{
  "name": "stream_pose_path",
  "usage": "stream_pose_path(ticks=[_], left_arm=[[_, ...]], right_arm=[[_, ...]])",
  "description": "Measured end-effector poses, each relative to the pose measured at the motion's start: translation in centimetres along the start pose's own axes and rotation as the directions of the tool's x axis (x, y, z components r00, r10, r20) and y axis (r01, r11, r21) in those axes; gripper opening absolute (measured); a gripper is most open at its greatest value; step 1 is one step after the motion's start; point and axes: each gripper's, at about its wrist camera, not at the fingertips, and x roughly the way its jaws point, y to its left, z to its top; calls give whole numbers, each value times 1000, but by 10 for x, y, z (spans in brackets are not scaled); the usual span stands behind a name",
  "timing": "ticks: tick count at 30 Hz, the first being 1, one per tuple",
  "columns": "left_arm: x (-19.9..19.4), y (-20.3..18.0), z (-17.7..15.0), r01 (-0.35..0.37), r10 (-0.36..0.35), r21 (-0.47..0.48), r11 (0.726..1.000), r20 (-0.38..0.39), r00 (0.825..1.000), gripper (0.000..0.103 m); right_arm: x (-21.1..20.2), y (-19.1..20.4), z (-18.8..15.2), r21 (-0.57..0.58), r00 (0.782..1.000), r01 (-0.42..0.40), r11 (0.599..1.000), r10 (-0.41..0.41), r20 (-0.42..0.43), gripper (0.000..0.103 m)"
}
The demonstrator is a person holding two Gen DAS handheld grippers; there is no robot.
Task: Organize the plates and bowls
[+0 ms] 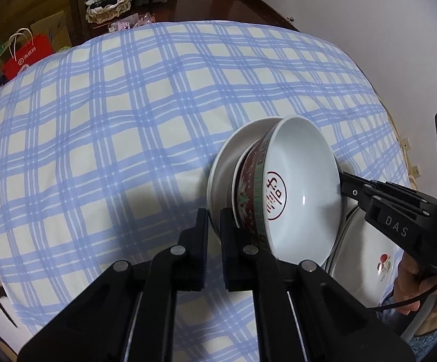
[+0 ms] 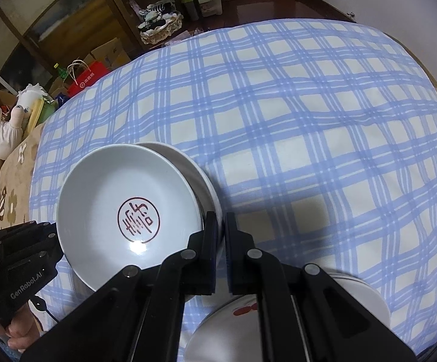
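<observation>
left claw (image 1: 213,223): clamped on white plate (image 1: 223,163) rim | right claw (image 2: 222,229): clamped on same plate, opposite rim | red-patterned bowl (image 1: 303,187): nested in plate, tilted above checked cloth (image 1: 112,120)

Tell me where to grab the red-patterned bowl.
Grip the bowl by its thin rim, one finger inside and one outside, coming from above. It sits nested in a white plate, so its sides are partly blocked and only the rim stands clear.
</observation>
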Motion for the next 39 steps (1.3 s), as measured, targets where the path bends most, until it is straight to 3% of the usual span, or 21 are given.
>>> stream_pose_path(ticks=[13, 16, 30, 39], left_arm=[[-1, 1, -3, 11, -9, -43, 999, 32, 999, 7], [-1, -1, -3, 4, -3, -28, 1000, 27, 1000, 7], [1, -4, -2, -16, 16, -8, 1000, 27, 1000, 8], [-2, -1, -2, -4, 6, -29, 1000, 56, 998, 7]], right_arm=[[-3, -1, -3, -2, 1000, 4, 1000, -4, 6, 8], [-3, 0, -3, -44, 1000, 17, 999, -17, 1, 8], [-3, -1, -4, -14, 1000, 20, 1000, -20, 15, 7], [-9, 3, -4, -4, 996, 56, 998, -56, 69, 6]])
